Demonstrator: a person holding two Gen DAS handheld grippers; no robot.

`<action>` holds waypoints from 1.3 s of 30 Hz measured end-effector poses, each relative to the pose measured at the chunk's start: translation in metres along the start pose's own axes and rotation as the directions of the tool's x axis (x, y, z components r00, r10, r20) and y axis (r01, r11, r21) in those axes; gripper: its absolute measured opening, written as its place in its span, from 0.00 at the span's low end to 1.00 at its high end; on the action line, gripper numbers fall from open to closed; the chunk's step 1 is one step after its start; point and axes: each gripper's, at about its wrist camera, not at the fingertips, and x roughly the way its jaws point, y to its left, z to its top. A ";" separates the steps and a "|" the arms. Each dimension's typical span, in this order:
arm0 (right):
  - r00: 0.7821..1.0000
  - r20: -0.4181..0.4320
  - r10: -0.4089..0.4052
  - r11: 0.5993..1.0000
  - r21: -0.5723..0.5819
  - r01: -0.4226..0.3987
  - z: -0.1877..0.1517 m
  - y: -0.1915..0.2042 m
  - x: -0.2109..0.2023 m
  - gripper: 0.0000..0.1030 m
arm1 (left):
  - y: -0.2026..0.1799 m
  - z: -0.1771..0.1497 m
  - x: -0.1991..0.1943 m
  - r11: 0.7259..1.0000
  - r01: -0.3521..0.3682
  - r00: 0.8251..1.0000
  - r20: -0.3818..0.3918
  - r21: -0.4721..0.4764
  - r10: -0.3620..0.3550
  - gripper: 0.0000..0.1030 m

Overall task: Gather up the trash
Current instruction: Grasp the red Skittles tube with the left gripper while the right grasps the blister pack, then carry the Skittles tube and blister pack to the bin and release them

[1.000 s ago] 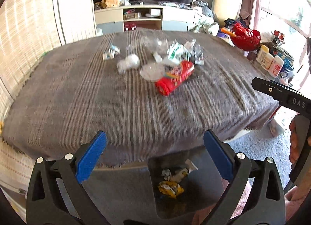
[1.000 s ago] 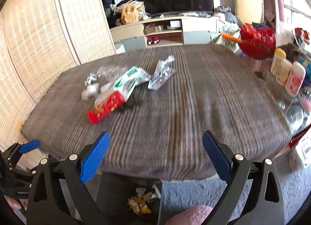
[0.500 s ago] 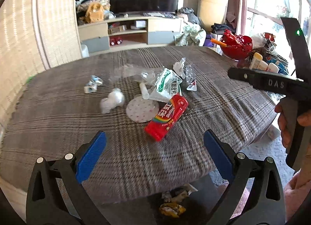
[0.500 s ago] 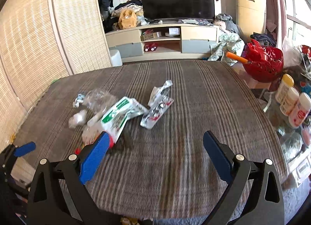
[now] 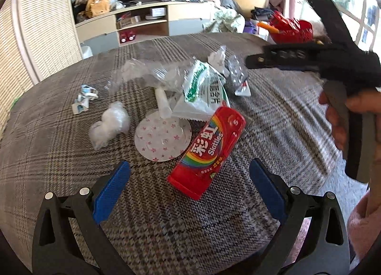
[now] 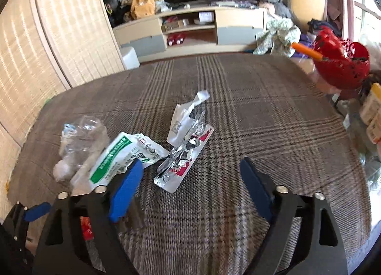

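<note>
Trash lies in a loose pile on the plaid table [image 5: 273, 120]. A red Skittles box [image 5: 208, 151] lies just ahead of my open, empty left gripper [image 5: 189, 188]. Beside it are a round starred lid [image 5: 163, 138], a crumpled white wad [image 5: 109, 124], a green-and-white pouch [image 5: 204, 94], clear plastic [image 5: 147, 72] and small torn scraps [image 5: 83, 99]. My right gripper [image 6: 191, 188] is open and empty over a silver foil wrapper [image 6: 184, 158]; the pouch [image 6: 121, 156] lies by its left finger. The right gripper's body also shows in the left wrist view [image 5: 297, 58].
A red basket [image 6: 340, 63] and bottles [image 6: 373, 113] stand past the table's right edge. A TV cabinet [image 6: 190, 30] lines the far wall and a wicker screen [image 6: 47, 37] the left.
Both grippers have moved forward over the table and down toward the trash. The bin on the floor below the table edge has dropped out of view.
</note>
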 end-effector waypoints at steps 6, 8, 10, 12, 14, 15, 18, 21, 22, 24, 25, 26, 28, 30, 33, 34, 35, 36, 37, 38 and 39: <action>0.999 -0.035 -0.002 1.000 -0.017 0.001 0.000 0.007 0.023 0.56 | -0.001 -0.001 0.014 0.999 0.033 0.999 -0.018 0.037 -0.033 0.69; 0.999 -0.051 0.004 1.000 -0.014 -0.005 -0.001 0.008 0.029 0.51 | -0.002 -0.001 0.019 0.998 0.040 0.999 -0.035 0.043 -0.038 0.63; 0.998 -0.059 0.012 1.000 -0.017 -0.013 -0.003 0.010 0.033 0.46 | -0.001 -0.002 0.023 0.998 0.056 0.997 -0.052 0.034 -0.054 0.62; 0.998 -0.062 0.015 1.000 -0.023 -0.017 -0.003 0.011 0.035 0.38 | 0.000 -0.004 0.025 0.998 0.052 0.998 -0.048 0.037 -0.050 0.59; 0.998 -0.065 0.015 0.999 -0.031 -0.017 -0.004 0.014 0.038 0.27 | -0.002 -0.004 0.025 0.998 0.036 0.998 -0.048 0.053 -0.034 0.51; 0.998 -0.065 0.015 0.999 -0.035 -0.017 -0.004 0.014 0.038 0.26 | -0.002 -0.004 0.024 0.998 0.037 0.998 -0.047 0.049 -0.034 0.47; 0.998 -0.057 0.024 0.999 -0.040 -0.026 -0.005 0.016 0.035 0.21 | 0.001 -0.004 0.023 0.999 0.040 0.998 -0.051 0.034 -0.038 0.42; 0.999 -0.044 0.022 0.998 -0.056 -0.024 -0.008 0.015 0.028 0.21 | -0.001 -0.007 0.018 0.999 0.034 0.998 -0.052 0.035 -0.032 0.38; 0.999 -0.041 0.020 0.998 -0.059 -0.023 -0.010 0.015 0.026 0.20 | -0.001 -0.009 0.016 0.999 0.035 0.998 -0.052 0.035 -0.033 0.38; 0.999 -0.036 0.019 0.998 -0.062 -0.021 -0.012 0.015 0.020 0.21 | 0.000 -0.012 0.012 0.999 0.038 0.998 -0.052 0.033 -0.037 0.37; 0.999 -0.033 0.020 0.998 -0.062 -0.022 -0.015 0.015 0.015 0.20 | 0.000 -0.013 0.009 0.999 0.035 0.998 -0.052 0.035 -0.033 0.36; 0.999 -0.029 0.020 0.998 -0.063 -0.022 -0.018 0.014 0.011 0.21 | 0.000 -0.015 0.005 0.999 0.029 0.998 -0.048 0.037 -0.027 0.36; 1.000 -0.022 0.018 0.998 -0.067 -0.020 -0.020 0.015 0.004 0.21 | -0.001 -0.018 -0.004 0.999 0.025 0.999 -0.037 0.037 -0.024 0.34; 1.000 -0.010 0.018 0.997 -0.081 -0.019 -0.027 0.018 -0.008 0.20 | -0.001 -0.017 -0.011 0.999 0.021 1.000 -0.022 0.035 -0.020 0.32; 0.999 0.003 0.033 0.995 -0.092 -0.033 -0.036 0.021 -0.024 0.20 | -0.003 -0.018 -0.024 0.999 0.018 1.000 -0.007 0.032 -0.018 0.31; 0.999 0.010 0.043 0.995 -0.094 -0.042 -0.040 0.023 -0.033 0.20 | -0.005 -0.019 -0.028 0.999 0.018 1.000 -0.005 0.032 -0.018 0.31; 0.999 0.015 0.051 0.994 -0.096 -0.050 -0.043 0.024 -0.039 0.20 | -0.007 -0.022 -0.033 0.999 0.019 1.000 -0.003 0.034 -0.019 0.31; 0.998 0.020 0.060 0.994 -0.097 -0.058 -0.047 0.025 -0.045 0.20 | -0.010 -0.024 -0.037 0.999 0.020 1.000 0.001 0.039 -0.020 0.31; 0.997 0.028 0.072 0.993 -0.099 -0.069 -0.052 0.028 -0.054 0.20 | -0.012 -0.026 -0.040 0.999 0.017 1.000 0.004 0.043 -0.017 0.31; 0.996 0.035 0.080 0.992 -0.103 -0.076 -0.056 0.031 -0.061 0.20 | -0.015 -0.029 -0.046 0.999 0.013 1.000 0.009 0.047 -0.014 0.31; 0.995 0.041 0.087 0.991 -0.106 -0.082 -0.059 0.033 -0.068 0.20 | -0.016 -0.029 -0.049 0.999 0.012 1.000 0.012 0.048 -0.013 0.31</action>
